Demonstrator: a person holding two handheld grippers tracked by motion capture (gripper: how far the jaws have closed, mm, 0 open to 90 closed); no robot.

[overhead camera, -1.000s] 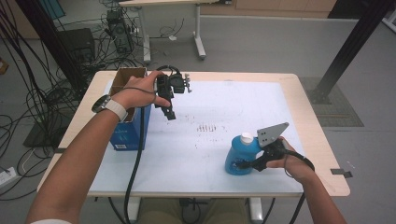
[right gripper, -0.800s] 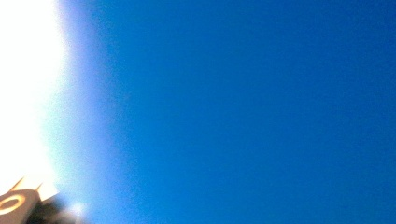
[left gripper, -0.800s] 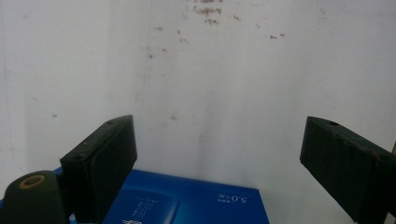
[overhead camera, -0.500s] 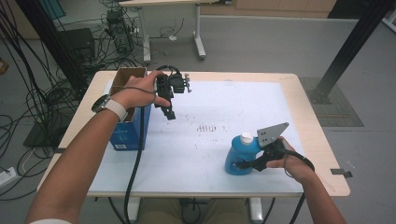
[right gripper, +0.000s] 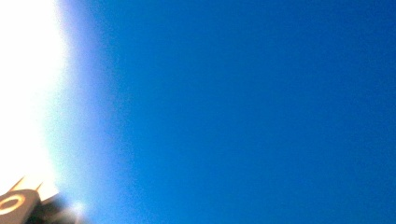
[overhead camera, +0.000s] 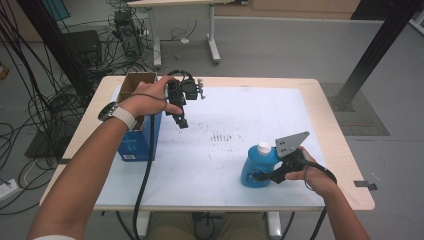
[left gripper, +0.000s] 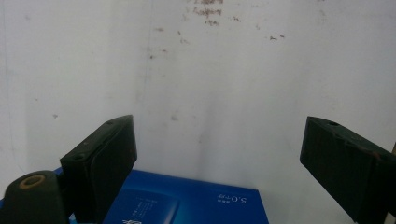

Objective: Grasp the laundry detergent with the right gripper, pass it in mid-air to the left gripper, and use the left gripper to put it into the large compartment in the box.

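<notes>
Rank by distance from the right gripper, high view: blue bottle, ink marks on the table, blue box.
1. Blue bottle: in the right gripper, near right.
2. Ink marks: mid-table, to its upper left.
3. Blue box: far left edge, under the left hand.

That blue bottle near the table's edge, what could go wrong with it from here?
The blue bottle stands close to the near edge of the table, gripped low on its body by the right gripper; a jerky lift might tip it or knock it off. If its white cap is loose, liquid could spill on the white sheet. The left gripper hangs open by the blue box and could bump it.
</notes>
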